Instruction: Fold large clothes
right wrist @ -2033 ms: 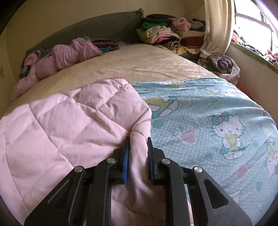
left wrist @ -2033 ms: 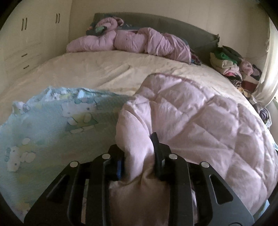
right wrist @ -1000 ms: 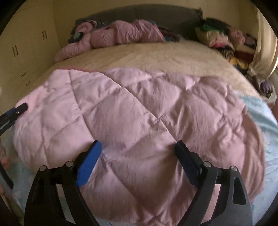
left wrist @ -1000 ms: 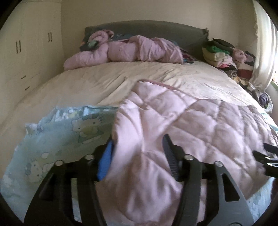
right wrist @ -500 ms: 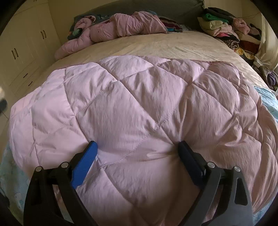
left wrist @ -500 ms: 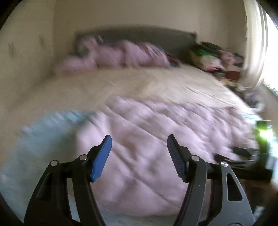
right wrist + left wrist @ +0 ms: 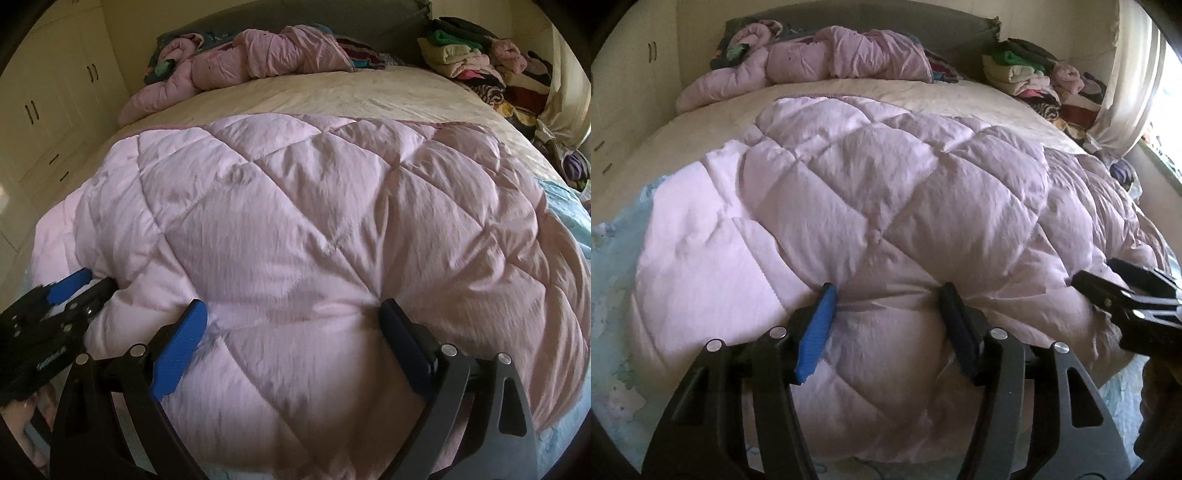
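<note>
Pink quilted comforter (image 7: 871,206) lies folded in a puffy heap on the near part of the bed (image 7: 369,92), over a blue cartoon-print sheet (image 7: 613,258). Left gripper (image 7: 886,306) presses into its near edge, jaws closing with a bulge of quilt between them. Right gripper (image 7: 291,321) sits just beside it, jaws wide apart around another bulge, not clamped.

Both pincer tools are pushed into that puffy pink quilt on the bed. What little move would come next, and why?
Probably finish closing both on the near edge. The left gripper is closing, a bulge of the quilted pink comforter between its pads, not yet pinched; the right gripper stands wide open astride the same edge. Both need a firm hold before lifting it into another fold.
</note>
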`<move>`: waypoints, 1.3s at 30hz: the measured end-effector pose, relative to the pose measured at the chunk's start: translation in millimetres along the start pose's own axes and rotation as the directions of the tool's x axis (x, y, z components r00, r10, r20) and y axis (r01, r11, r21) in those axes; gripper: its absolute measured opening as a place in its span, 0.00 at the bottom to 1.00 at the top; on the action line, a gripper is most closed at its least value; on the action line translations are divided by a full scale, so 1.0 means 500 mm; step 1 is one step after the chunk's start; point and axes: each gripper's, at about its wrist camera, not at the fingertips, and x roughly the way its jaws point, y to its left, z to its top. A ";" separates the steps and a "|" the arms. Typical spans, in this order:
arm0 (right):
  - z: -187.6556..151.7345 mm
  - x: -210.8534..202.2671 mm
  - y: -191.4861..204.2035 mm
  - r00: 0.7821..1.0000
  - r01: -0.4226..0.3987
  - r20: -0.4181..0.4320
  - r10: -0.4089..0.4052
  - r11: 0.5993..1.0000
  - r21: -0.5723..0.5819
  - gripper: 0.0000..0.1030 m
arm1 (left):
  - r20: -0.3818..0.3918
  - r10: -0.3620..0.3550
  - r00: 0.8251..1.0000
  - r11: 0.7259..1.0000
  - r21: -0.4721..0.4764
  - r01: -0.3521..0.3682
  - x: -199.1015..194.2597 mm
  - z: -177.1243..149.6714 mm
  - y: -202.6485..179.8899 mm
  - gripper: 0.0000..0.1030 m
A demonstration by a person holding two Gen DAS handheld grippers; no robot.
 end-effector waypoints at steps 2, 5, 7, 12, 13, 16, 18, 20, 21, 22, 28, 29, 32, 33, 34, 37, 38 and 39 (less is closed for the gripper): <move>-0.007 -0.012 -0.001 1.000 0.002 -0.003 -0.002 1.000 0.013 0.91 | 0.005 -0.012 1.000 1.000 -0.007 0.012 -0.003 0.011 0.004 0.50; -0.021 -0.034 -0.001 1.000 0.003 -0.010 -0.002 1.000 0.020 0.92 | 0.006 -0.030 1.000 0.999 -0.012 0.030 -0.024 0.014 0.002 0.51; -0.031 -0.056 -0.002 1.000 -0.010 -0.011 0.011 1.000 0.018 0.92 | 0.000 -0.028 1.000 1.000 0.001 0.028 -0.043 0.016 -0.005 0.63; -0.058 -0.123 -0.026 0.997 -0.075 0.013 0.075 0.995 0.072 0.94 | 0.032 -0.025 0.999 1.000 0.006 0.025 -0.114 0.015 -0.011 0.76; -0.063 -0.135 -0.029 0.996 -0.083 0.017 0.082 0.993 0.082 0.95 | 0.040 -0.018 0.999 1.000 0.008 0.018 -0.125 0.015 -0.014 0.84; -0.078 -0.175 -0.047 0.994 -0.108 0.031 0.105 0.987 0.121 0.96 | 0.082 0.025 0.996 1.000 0.014 -0.027 -0.170 0.014 -0.019 0.91; -0.089 -0.197 -0.057 0.993 -0.121 0.035 0.117 0.983 0.141 0.96 | 0.100 0.041 0.994 0.999 0.013 -0.042 -0.199 0.009 -0.022 0.91; -0.097 -0.217 -0.065 0.992 -0.128 0.043 0.123 0.981 0.148 0.96 | 0.112 0.041 0.993 0.999 0.011 -0.042 -0.220 0.002 -0.023 0.91; -0.101 -0.230 -0.069 0.991 -0.129 0.050 0.123 0.981 0.148 0.96 | 0.123 0.040 0.992 0.999 0.014 -0.042 -0.236 -0.003 -0.024 0.91; -0.107 -0.246 -0.074 0.991 -0.128 0.062 0.120 0.981 0.143 0.96 | 0.134 0.045 0.990 0.999 0.016 -0.047 -0.245 -0.003 -0.024 0.91; -0.123 -0.319 -0.083 0.986 -0.129 0.123 0.116 0.985 0.112 0.96 | 0.192 0.057 0.980 0.998 0.018 -0.062 -0.309 -0.020 -0.029 0.91; -0.125 -0.327 -0.084 0.985 -0.128 0.129 0.114 0.986 0.108 0.96 | 0.196 0.064 0.979 0.997 0.020 -0.069 -0.315 -0.023 -0.030 0.91; -0.133 -0.364 -0.090 0.982 -0.112 0.164 0.096 0.989 0.096 0.96 | 0.192 0.078 0.978 0.996 0.023 -0.084 -0.323 -0.035 -0.032 0.91; -0.135 -0.378 -0.092 0.980 -0.102 0.179 0.085 0.991 0.087 0.96 | 0.192 0.081 0.978 0.996 0.024 -0.087 -0.325 -0.038 -0.032 0.91; -0.138 -0.391 -0.094 0.979 -0.084 0.194 0.067 0.993 0.079 0.96 | 0.190 0.085 0.978 0.996 0.023 -0.091 -0.327 -0.042 -0.032 0.91; -0.145 -0.417 -0.104 0.974 -0.049 0.226 0.032 0.996 0.069 0.96 | 0.188 0.095 0.978 0.995 0.021 -0.100 -0.332 -0.054 -0.029 0.91; -0.147 -0.426 -0.109 0.972 -0.036 0.234 0.018 0.997 0.073 0.96 | 0.186 0.101 0.977 0.994 0.019 -0.106 -0.333 -0.057 -0.027 0.91; -0.150 -0.431 -0.115 0.971 -0.033 0.238 0.015 0.997 0.074 0.96 | 0.185 0.105 0.977 0.994 0.019 -0.111 -0.334 -0.061 -0.027 0.91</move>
